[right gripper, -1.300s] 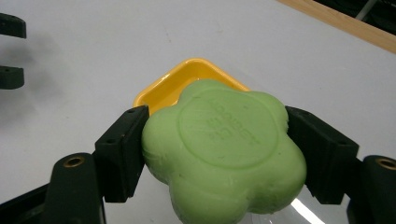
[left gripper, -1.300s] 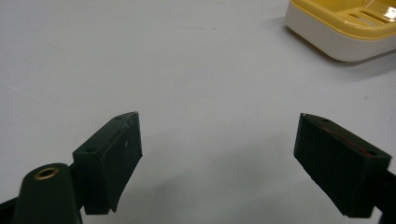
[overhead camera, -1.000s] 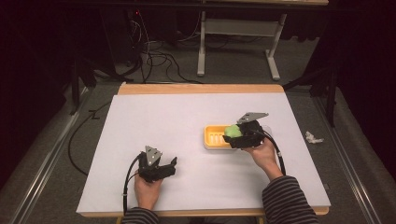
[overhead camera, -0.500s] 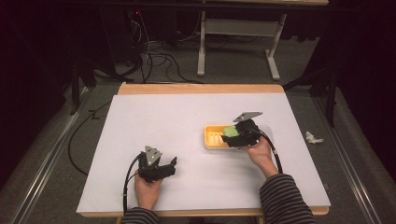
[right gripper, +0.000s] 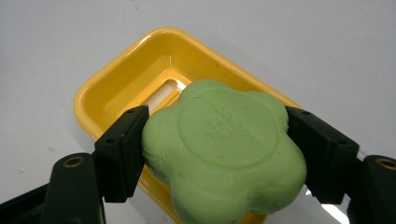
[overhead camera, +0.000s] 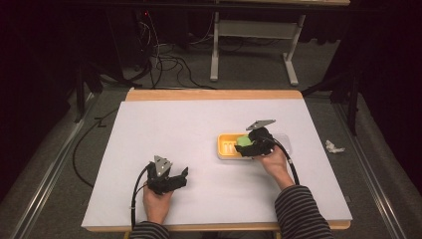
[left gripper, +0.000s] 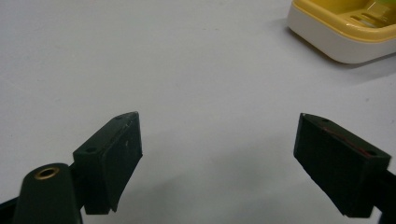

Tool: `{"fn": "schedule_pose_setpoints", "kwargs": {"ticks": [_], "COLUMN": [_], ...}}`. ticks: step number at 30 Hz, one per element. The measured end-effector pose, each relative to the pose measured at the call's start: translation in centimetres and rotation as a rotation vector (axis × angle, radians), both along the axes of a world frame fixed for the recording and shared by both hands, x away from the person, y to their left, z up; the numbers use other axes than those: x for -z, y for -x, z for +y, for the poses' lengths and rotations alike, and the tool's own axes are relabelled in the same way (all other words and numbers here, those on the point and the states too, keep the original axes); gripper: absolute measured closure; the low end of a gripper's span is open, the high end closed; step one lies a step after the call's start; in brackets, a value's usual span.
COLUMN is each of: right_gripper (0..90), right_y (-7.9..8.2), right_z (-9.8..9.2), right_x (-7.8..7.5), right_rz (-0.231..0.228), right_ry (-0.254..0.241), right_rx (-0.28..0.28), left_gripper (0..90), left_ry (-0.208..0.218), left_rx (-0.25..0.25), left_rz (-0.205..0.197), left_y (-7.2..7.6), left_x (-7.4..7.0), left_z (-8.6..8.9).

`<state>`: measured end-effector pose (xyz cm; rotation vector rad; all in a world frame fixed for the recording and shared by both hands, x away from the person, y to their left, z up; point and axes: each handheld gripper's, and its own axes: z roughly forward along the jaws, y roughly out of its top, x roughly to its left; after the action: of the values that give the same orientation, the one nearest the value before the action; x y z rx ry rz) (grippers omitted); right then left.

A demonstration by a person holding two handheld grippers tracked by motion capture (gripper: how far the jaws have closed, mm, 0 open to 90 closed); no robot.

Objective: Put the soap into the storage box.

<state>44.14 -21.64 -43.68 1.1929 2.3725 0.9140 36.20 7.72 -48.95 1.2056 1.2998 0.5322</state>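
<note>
The right gripper (right gripper: 215, 154) clamps a green flower-shaped soap (right gripper: 224, 154) between both pads, holding it just above the yellow soap dish (right gripper: 116, 93) on the white worktop (overhead camera: 174, 129). The left gripper (left gripper: 219, 158) rests near the worktop's front edge, well apart from the dish, jaws spread wide with nothing between them.

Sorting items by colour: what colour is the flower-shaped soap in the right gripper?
Light green soap, clearest in the right gripper view.
</note>
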Motion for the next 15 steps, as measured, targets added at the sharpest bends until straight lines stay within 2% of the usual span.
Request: {"fn": "schedule_pose_setpoints", "kwargs": {"ticks": [12, 15], "right_gripper": [26.5, 27.8], "right_y": [-0.3, -0.2], "right_z": [0.6, 0.46], "right_x": [0.63, 0.0], "right_rz": [0.013, -0.013], "right_ry": [0.024, -0.019], "right_rx": [0.0, 0.001], "left_gripper": [15.8, 15.8], "left_ry": [0.004, 0.005], "left_rx": [-0.002, -0.003], "left_rz": [-0.003, -0.005], "left_y": [0.01, 0.02], "left_x": [-0.01, -0.01], "left_z": [0.0, 0.0]}}
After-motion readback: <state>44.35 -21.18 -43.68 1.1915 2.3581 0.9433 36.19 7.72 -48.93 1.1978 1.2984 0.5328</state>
